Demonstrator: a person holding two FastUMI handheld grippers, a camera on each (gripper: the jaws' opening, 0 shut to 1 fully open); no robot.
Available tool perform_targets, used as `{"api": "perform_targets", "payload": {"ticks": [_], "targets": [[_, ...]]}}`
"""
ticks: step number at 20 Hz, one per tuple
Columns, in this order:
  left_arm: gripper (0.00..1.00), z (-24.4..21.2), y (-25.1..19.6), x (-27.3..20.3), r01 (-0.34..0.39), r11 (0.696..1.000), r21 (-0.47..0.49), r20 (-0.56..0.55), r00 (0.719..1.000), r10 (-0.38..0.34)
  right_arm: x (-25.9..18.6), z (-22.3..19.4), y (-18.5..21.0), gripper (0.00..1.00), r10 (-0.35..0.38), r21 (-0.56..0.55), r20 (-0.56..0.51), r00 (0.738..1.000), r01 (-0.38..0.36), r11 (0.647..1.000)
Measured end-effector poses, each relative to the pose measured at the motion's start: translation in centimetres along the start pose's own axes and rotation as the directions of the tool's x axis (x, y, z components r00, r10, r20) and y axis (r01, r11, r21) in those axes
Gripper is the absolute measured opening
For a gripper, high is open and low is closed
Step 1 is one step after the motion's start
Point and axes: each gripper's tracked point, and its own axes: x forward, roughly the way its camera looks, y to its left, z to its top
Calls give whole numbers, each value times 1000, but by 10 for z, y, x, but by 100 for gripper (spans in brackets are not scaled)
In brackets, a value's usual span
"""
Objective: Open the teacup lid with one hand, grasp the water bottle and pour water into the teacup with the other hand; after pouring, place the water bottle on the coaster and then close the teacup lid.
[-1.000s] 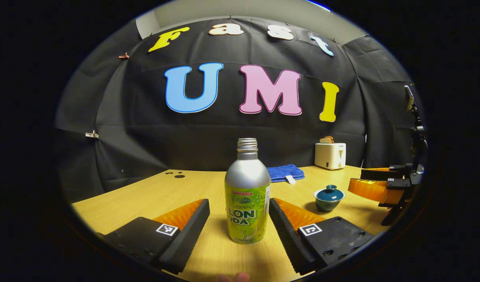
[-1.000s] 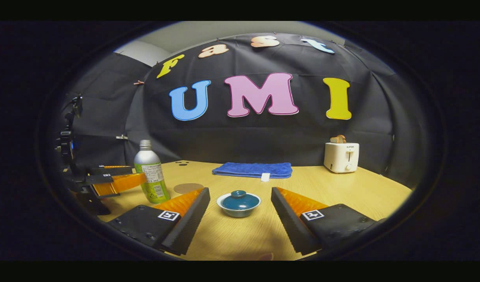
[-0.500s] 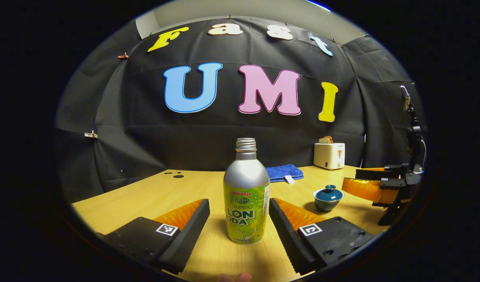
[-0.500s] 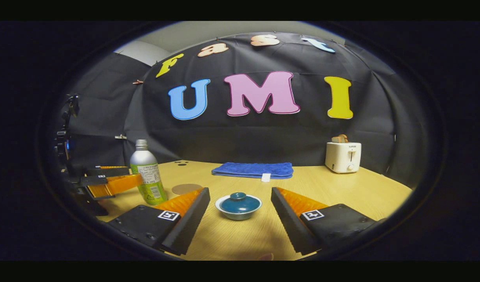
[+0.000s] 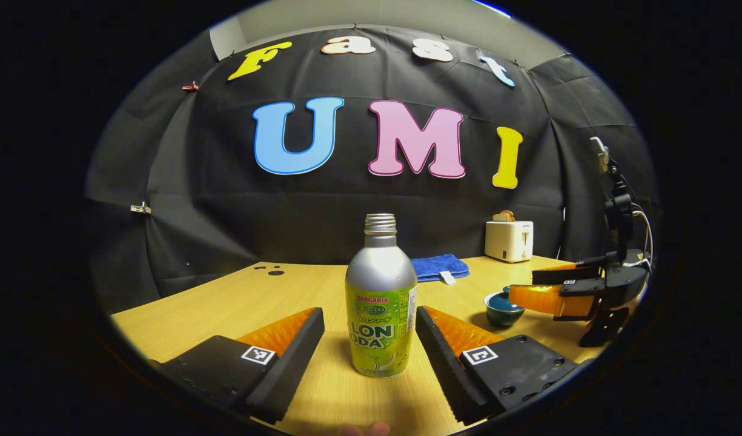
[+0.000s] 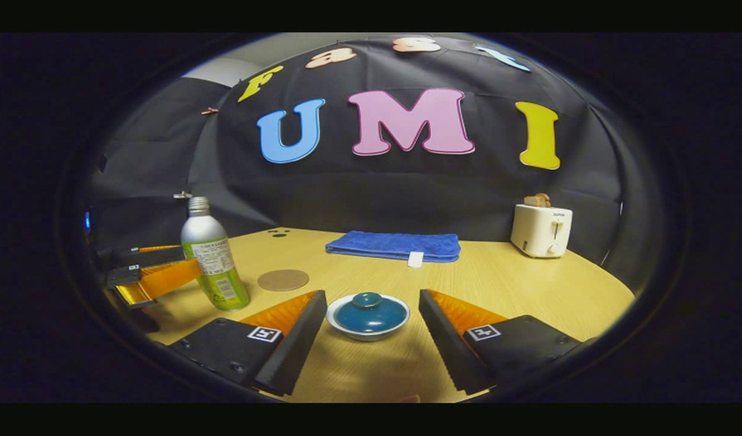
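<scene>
- Right gripper (image 6: pixel 371 339) has moved in on the teacup (image 6: pixel 368 316) since a second ago; lid (image 6: pixel 369 310) on, cup low center between its spread fingers, no contact.
- Left gripper (image 5: pixel 369 345) spread either side of the upright bottle (image 5: pixel 381 301), center frame; right finger looks just beside it, contact unclear.
- Coaster (image 6: pixel 283 280) lies bare, left of center, on the table (image 6: pixel 504 284).

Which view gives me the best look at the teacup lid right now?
The right gripper view: the teacup lid sits centred between the right gripper fingers, knob and rim fully visible, still on the teacup. In the left gripper view the lid is small, far right, partly hidden behind the other gripper's finger.
</scene>
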Motion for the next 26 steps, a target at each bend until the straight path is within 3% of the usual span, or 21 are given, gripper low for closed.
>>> {"api": "perform_targets", "payload": {"ticks": [10, 13, 15, 16, 23, 24, 26], "targets": [[96, 0, -1, 0, 0, 1000, -1, 0, 1000, 0, 22, -3, 0, 57, -8, -65, -51, 999, 5, 998], [96, -1, 0, 0, 0, 1000, -1, 0, 1000, 0, 23, -3, 3, 41, 1, -63, -59, 998, -5, 998], [96, -1, 0, 0, 0, 1000, -1, 0, 1000, 0, 22, -4, 4, 40, 7, -59, -58, 998, -10, 998], [96, -1, 0, 0, 0, 1000, -1, 1, 1000, 0, 22, -4, 4, 32, 8, -58, -58, 998, -11, 998], [96, -1, -1, 0, 0, 1000, -1, 0, 1000, 0, 16, 5, 1, 32, 14, 9, 6, 1000, -14, 1000], [97, -1, -1, 1, 0, 1000, -1, 0, 1000, 0, 14, 6, -1, 27, 12, 19, 15, 1000, -12, 1000], [96, -1, -2, 1, 10, 1000, 0, 0, 1000, -10, 8, 9, -7, 32, -1, 30, 43, 999, -1, 1000]]}}
